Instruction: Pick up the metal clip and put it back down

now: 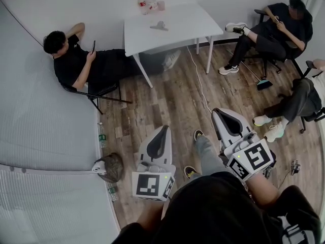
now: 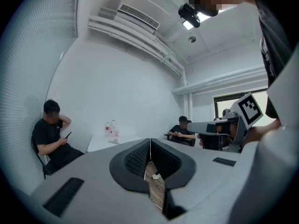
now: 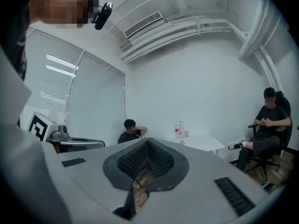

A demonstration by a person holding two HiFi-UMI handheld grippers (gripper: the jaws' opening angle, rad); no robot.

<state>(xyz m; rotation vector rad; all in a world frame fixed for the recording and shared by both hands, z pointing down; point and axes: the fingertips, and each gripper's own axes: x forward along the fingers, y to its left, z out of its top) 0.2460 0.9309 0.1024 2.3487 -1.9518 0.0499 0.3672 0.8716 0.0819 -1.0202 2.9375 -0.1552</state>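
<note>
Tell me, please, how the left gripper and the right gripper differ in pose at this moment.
In the head view, the left gripper points almost straight ahead, while the right gripper slants toward the left. The right gripper also sits higher in the picture than the left gripper. Both are shut with nothing between the jaws, and both are far from the metal clip on the white table.
</note>
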